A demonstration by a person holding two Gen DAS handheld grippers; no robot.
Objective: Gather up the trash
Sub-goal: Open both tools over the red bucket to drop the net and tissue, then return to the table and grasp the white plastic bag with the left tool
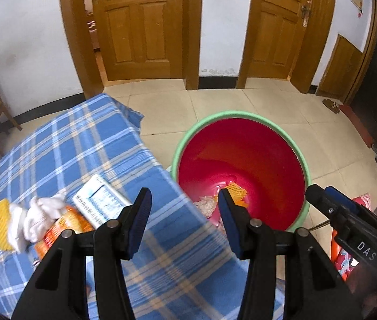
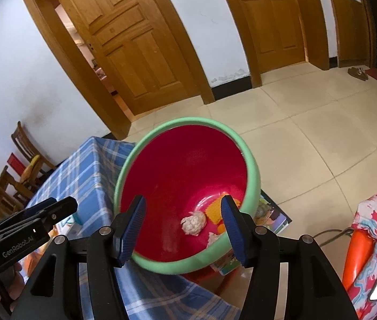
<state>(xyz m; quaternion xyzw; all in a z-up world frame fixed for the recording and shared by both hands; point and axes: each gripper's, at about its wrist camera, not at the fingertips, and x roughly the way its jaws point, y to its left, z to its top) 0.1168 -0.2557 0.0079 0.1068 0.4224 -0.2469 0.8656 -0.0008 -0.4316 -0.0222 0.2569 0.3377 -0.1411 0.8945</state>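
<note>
Both my left gripper (image 1: 185, 204) and right gripper (image 2: 183, 212) hang apart and empty. The bin (image 2: 252, 172) sits beside the surface (image 1: 81, 144), handy for dropping. Tissues (image 1: 43, 214) and a packet (image 1: 63, 226) wait there; a wad (image 2: 193, 222), probably paper, lies inside.

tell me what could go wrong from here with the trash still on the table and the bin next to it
1. The white crumpled tissue lies on the orange packet and box; the open left tongs may grab several at once or drop some.
2. The red bin stands beside the table edge; a piece let go early could land on the floor.
3. The open right tongs hover close by; the two could collide.
</note>
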